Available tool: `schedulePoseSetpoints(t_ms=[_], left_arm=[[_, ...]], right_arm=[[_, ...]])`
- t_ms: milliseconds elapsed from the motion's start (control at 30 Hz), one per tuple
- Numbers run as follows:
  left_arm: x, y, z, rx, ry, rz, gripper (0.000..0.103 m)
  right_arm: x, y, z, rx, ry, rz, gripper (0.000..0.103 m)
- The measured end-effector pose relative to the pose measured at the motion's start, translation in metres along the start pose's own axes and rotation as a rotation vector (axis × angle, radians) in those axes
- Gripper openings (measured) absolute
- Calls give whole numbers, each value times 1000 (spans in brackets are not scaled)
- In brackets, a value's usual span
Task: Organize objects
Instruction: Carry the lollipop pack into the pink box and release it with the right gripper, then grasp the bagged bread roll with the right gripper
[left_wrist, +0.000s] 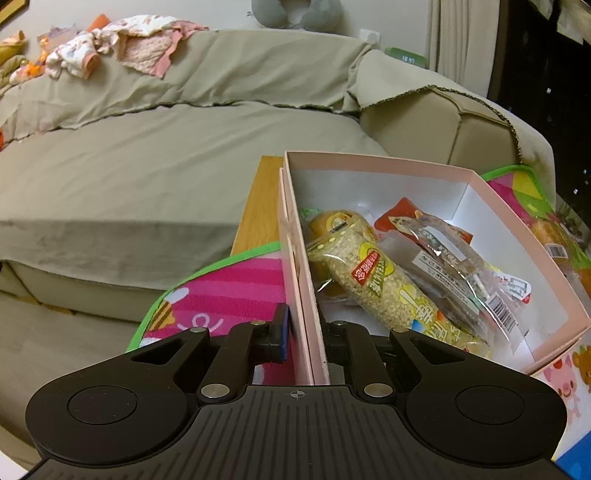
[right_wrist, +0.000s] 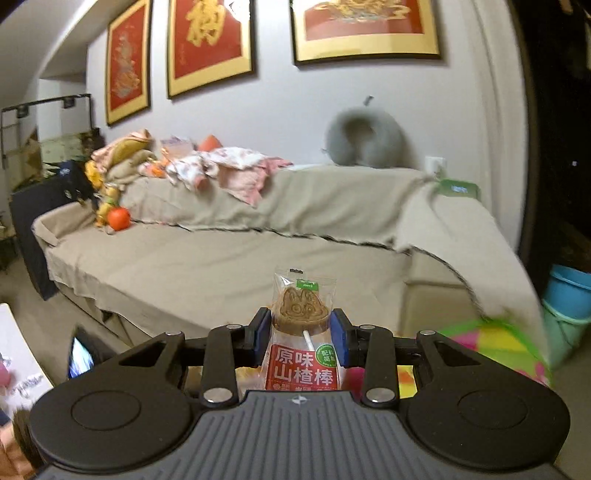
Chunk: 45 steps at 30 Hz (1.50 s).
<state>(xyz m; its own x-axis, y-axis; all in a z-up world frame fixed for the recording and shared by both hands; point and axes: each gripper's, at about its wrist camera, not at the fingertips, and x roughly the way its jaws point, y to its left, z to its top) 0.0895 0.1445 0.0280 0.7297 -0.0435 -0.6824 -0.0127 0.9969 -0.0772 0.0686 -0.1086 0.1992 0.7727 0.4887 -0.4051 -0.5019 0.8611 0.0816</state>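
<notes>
Now left gripper (left_wrist: 304, 338) pinches the pink box (left_wrist: 436, 173) near wall. Right gripper (right_wrist: 301, 334) clamps hawthorn lollipop (right_wrist: 303, 328); lower gently into box's free far corner.

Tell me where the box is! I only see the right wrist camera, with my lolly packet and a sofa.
Observer: The left wrist view shows an open pink box on a colourful mat.
Operator: Will my lolly packet have friends in there?
Observer: Yes, several wrapped snacks already lie inside; one is a puffed-rice bar.
Operator: What is my other gripper doing?
Observer: The left gripper is shut on the box's near wall.
</notes>
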Motion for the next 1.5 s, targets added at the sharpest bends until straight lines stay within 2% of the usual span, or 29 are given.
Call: schedulePoseSetpoints(t_ms=[100, 233, 433, 633, 1000, 1133, 1333, 1500], left_arm=[[0, 0, -1, 0, -2, -3, 13], [-1, 2, -3, 2, -4, -10, 14], [-2, 5, -3, -3, -9, -16, 14], [-1, 8, -5, -6, -7, -21, 14], [-1, 8, -6, -6, -4, -16, 14], [0, 5, -6, 0, -2, -6, 14], [0, 3, -5, 5, 3, 2, 14], [0, 2, -5, 5, 4, 2, 14]], right_arm=[[33, 12, 13, -14, 2, -1, 34], [70, 15, 19, 30, 38, 4, 43], [78, -10, -3, 124, 116, -4, 55], [71, -49, -44, 168, 199, -127, 63], [59, -127, -134, 272, 376, -337, 69], [63, -141, -142, 305, 376, -386, 74], [89, -144, -134, 253, 333, -420, 83], [125, -149, -130, 218, 362, -467, 83]])
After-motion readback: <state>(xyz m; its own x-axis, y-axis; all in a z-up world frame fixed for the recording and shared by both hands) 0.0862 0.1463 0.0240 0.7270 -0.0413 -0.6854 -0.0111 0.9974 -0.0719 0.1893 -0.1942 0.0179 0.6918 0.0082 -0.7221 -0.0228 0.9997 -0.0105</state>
